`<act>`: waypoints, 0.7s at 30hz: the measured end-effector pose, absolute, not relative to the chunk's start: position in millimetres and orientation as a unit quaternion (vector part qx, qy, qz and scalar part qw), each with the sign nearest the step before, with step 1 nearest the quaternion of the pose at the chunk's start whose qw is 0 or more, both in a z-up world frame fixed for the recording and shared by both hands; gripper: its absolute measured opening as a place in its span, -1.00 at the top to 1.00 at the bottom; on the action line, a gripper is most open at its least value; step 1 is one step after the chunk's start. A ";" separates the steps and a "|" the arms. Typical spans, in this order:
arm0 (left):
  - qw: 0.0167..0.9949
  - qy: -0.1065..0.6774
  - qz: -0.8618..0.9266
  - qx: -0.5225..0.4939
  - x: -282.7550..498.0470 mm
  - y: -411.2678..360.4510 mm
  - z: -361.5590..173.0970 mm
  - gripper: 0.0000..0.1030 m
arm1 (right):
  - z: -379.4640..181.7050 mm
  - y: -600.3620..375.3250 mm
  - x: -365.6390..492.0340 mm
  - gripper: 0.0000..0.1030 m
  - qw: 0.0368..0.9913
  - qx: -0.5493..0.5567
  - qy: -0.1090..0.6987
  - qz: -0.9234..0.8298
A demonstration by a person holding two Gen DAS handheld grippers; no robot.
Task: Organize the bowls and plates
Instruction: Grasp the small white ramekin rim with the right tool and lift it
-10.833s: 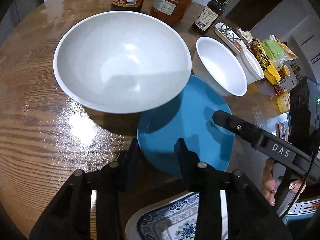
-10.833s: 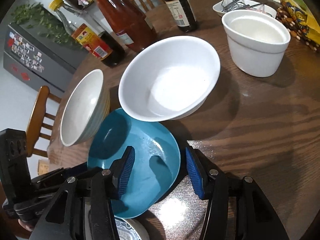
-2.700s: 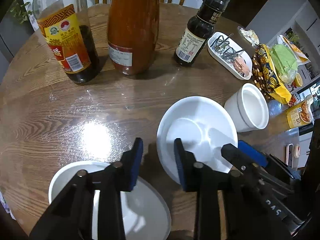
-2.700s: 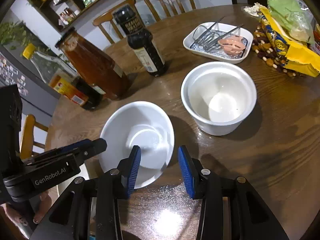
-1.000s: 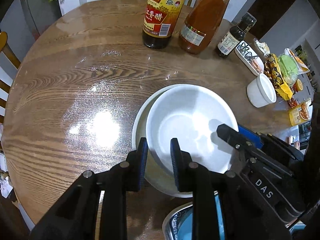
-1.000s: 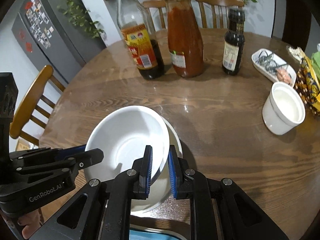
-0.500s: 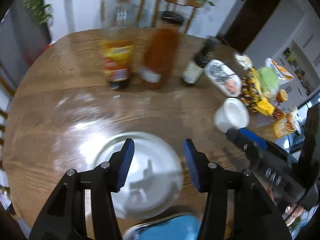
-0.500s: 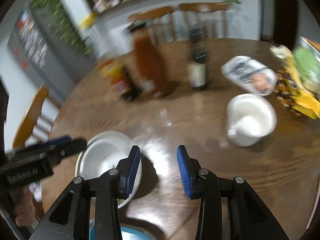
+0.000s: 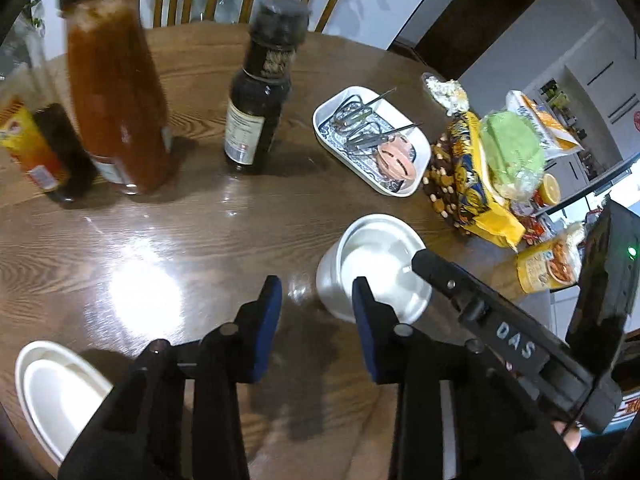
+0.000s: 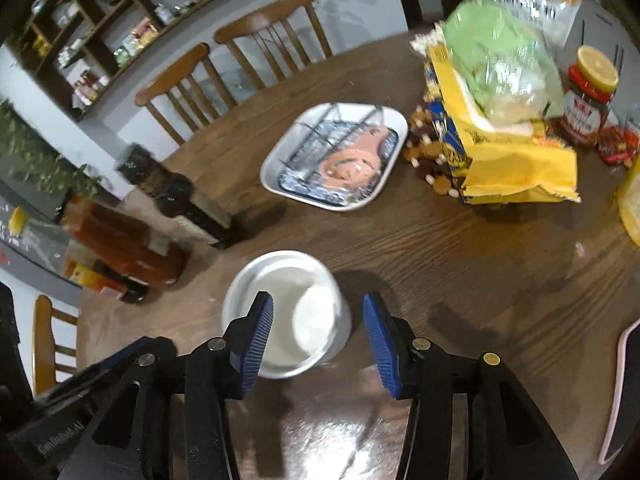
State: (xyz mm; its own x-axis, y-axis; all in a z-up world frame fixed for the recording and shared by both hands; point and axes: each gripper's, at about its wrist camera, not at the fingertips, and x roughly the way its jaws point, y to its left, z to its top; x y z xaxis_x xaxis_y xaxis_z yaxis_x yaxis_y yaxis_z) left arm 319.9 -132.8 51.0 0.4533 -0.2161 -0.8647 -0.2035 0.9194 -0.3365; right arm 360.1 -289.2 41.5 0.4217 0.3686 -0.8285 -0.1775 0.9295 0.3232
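A deep white bowl [image 9: 376, 268] [image 10: 288, 312] stands upright on the wooden table [image 9: 168, 240]. My right gripper [image 10: 320, 340] is over it with its jaws opening. One blue pad [image 10: 260, 336] hangs above the bowl's inside and the other stands outside its right wall, neither pressing. My left gripper [image 9: 316, 320] hovers at the bowl's left side with its jaws closing. Mostly bare table shows between its pads, and its right finger [image 9: 364, 316] overlaps the bowl's near wall. Two nested white bowls [image 9: 52, 392] sit at the lower left.
A red sauce jar [image 9: 116, 104], a dark bottle [image 9: 260, 100] and a vinegar bottle [image 9: 36, 148] stand at the back left. A white dish of utensils [image 9: 372, 140] and snack bags [image 9: 480, 172] lie to the right. Chairs [image 10: 272, 40] ring the far edge.
Both grippers let go of the white bowl, which now rests nested in the larger one, and swept right to the deep white bowl. Both sets of jaws stand wider than a second ago.
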 end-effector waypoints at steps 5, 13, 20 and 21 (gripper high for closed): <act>0.814 0.540 -0.005 -0.214 338.3 -135.8 31.2 0.54 | 24.7 -288.9 371.8 0.25 0.831 0.083 0.526 0.160; 0.803 0.554 -0.017 -0.219 349.7 -146.9 18.6 0.78 | 5.1 -285.1 381.7 0.58 0.819 0.081 0.542 0.168; 0.808 0.551 -0.004 -0.211 347.7 -150.5 18.8 0.79 | 8.2 -278.8 377.5 0.72 0.830 0.066 0.529 0.165; 0.809 0.550 -0.001 -0.207 346.3 -151.6 20.7 0.79 | 8.8 -278.5 376.5 0.71 0.831 0.065 0.528 0.163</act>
